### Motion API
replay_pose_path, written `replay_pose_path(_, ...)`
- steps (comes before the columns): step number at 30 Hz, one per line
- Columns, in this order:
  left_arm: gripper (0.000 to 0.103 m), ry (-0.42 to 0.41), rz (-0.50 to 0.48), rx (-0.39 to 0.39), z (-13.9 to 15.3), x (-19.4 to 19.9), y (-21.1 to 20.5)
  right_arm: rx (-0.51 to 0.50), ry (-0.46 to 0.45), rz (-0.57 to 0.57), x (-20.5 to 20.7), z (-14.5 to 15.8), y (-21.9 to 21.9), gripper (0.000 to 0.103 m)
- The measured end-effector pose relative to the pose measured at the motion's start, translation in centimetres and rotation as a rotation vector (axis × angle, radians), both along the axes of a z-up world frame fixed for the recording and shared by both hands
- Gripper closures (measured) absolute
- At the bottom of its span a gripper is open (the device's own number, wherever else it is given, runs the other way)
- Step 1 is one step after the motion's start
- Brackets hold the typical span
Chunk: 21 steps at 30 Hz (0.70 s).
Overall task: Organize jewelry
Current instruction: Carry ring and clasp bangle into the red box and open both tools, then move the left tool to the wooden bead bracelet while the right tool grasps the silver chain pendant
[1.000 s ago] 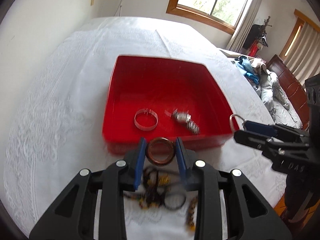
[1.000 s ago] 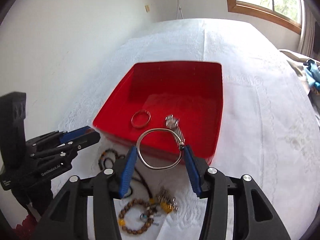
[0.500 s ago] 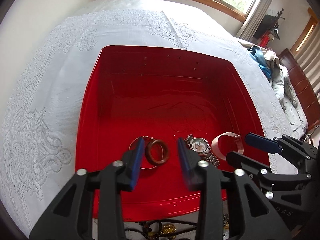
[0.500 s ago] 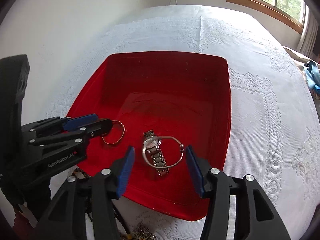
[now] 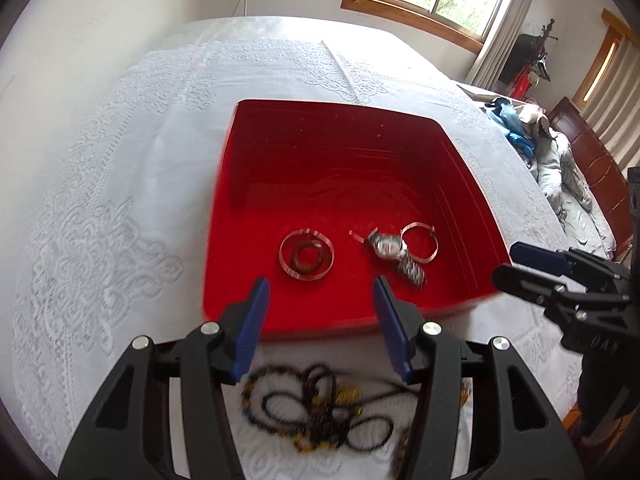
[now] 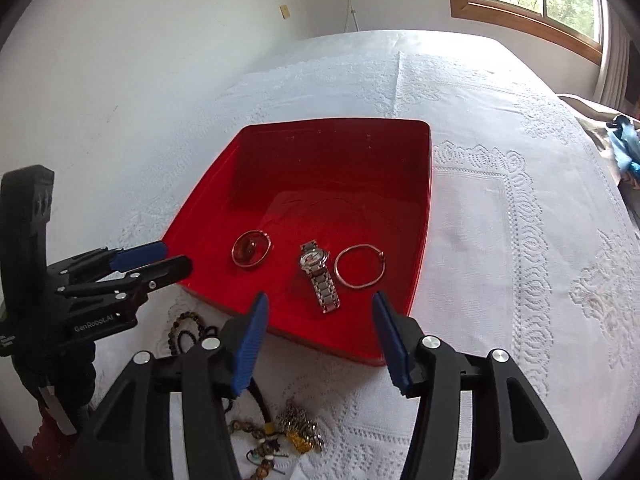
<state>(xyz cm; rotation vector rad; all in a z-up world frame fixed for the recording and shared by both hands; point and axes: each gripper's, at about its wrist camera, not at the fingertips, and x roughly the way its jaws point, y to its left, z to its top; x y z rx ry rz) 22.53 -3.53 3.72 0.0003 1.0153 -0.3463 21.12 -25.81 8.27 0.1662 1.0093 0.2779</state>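
Note:
A red tray (image 5: 320, 184) (image 6: 340, 184) sits on the white lace cloth. On its floor lie a wide silver bangle (image 5: 306, 256) (image 6: 251, 249) with a brown ring (image 5: 307, 257) (image 6: 249, 249) inside it, a silver watch (image 5: 390, 248) (image 6: 318, 272), and a thin silver bangle (image 5: 420, 242) (image 6: 360, 266) beside the watch. My left gripper (image 5: 320, 296) (image 6: 174, 256) hangs over the tray's near edge, its jaws opening with nothing between them. My right gripper (image 6: 320, 304) (image 5: 508, 260) stands open and empty at the near right corner.
A tangle of bead bracelets and cords (image 5: 320, 408) (image 6: 280, 432) lies on the cloth just in front of the tray. A white wall runs along the left. A bed with crumpled clothes (image 5: 560, 152) stands to the right.
Both grippers let go and drew back from the tray. The brown ring now lies inside the wide silver bangle, and the thin bangle lies beside the watch.

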Motion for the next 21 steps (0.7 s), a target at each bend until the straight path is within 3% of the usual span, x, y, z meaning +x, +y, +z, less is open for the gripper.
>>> replay_pose_path(6, 0.050, 0.019, 0.043, 0.023, -0.7, -4.1, 2.9, 0.015, 0.016, 0.023, -3.9, 0.0, -0.5, 0.049)
replay_pose_path(11, 0.050, 0.035, 0.073, 0.034, -1.6, -7.1, 4.4, 0.010, 0.070, 0.041, -5.9, -1.7, 0.3, 0.049)
replay_pose_path(21, 0.052, 0.123, -0.004, 0.019, -5.2, -11.6, 1.9, -0.009, 0.157, 0.025, -7.5, -5.4, 0.8, 0.056)
